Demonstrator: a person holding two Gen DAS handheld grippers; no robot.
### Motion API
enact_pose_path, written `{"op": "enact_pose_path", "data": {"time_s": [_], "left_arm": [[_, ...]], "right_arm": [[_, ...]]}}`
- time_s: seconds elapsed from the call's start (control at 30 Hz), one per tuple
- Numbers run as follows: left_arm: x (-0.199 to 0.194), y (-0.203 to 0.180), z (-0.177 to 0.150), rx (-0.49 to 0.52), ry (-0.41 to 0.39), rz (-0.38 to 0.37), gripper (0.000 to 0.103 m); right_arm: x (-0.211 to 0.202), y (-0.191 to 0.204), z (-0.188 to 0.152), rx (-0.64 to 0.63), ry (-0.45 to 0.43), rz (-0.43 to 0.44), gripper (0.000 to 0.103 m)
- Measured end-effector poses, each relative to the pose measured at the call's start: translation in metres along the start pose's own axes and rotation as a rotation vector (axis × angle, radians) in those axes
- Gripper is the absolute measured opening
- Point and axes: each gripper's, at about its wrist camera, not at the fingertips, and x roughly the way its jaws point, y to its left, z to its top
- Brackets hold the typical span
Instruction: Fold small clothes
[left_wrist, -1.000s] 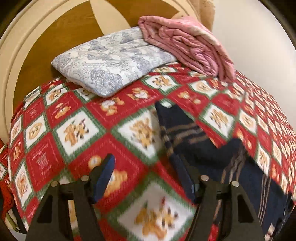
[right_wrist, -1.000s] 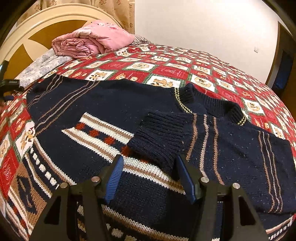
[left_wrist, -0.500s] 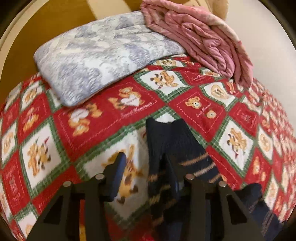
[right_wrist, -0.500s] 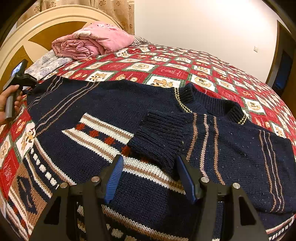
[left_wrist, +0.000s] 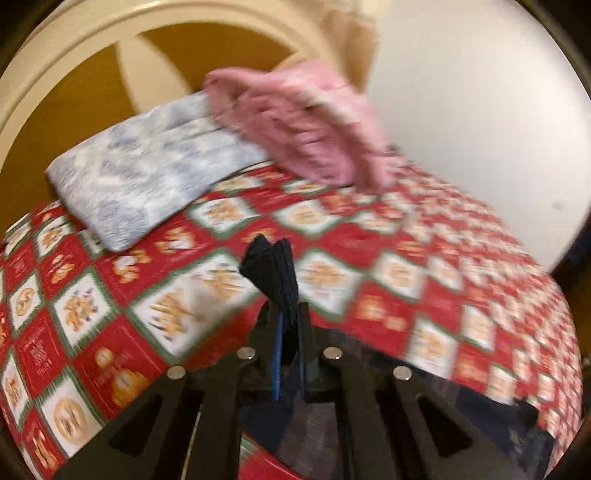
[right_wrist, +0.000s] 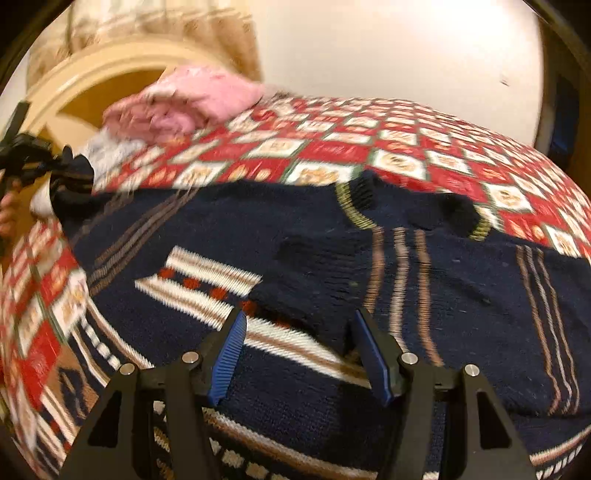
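Sweater (right_wrist: 332, 258) spread on bed (right_wrist: 406, 147), one sleeve (right_wrist: 321, 280) already folded across chest. Left gripper (left_wrist: 286, 332) clamped on other sleeve's cuff (left_wrist: 273, 269), raised. Right gripper (right_wrist: 299, 354) wide apart, empty, above sweater. Second sleeve, body folds remain.

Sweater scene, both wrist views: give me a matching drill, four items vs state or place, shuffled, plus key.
Items:
1. left claw
2. right claw
3. pink blanket
4. grey-blue pillow

States:
A. open, over the folded sleeve cuff
B. flat on the quilt by the headboard
C. shut on the sweater sleeve end
D. bunched, partly on the pillow

Pairs: 1-C, 2-A, 3-D, 4-B
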Motion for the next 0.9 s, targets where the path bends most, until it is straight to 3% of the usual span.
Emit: {"op": "enact_pose_path", "data": {"time_s": [0.17, 0.43, 0.57, 0.7, 0.8, 0.9], "left_arm": [[-0.048, -0.065, -0.023, 0.070, -0.002, -0.183, 0.008], [-0.077, -0.176, -0.091, 0.187, 0.078, -0.397, 0.008], [-0.074, -0.231, -0.138, 0.243, 0.142, -0.454, 0.008], [-0.065, -0.270, -0.182, 0.346, 0.185, -0.453, 0.008], [-0.064, -0.283, -0.206, 0.427, 0.252, -0.460, 0.013], [-0.083, -0.276, -0.213, 0.465, 0.222, -0.508, 0.022]], "right_arm": [[-0.030, -0.032, -0.011, 0.147, -0.015, 0.016, 0.061], [-0.071, -0.059, -0.041, 0.175, -0.030, 0.005, 0.062], [-0.078, -0.076, -0.056, 0.214, -0.009, 0.001, 0.063], [-0.083, -0.101, -0.068, 0.284, 0.014, -0.007, 0.065], [-0.086, -0.120, -0.072, 0.356, 0.019, 0.011, 0.066], [-0.087, -0.127, -0.073, 0.373, 0.014, 0.013, 0.066]]}}
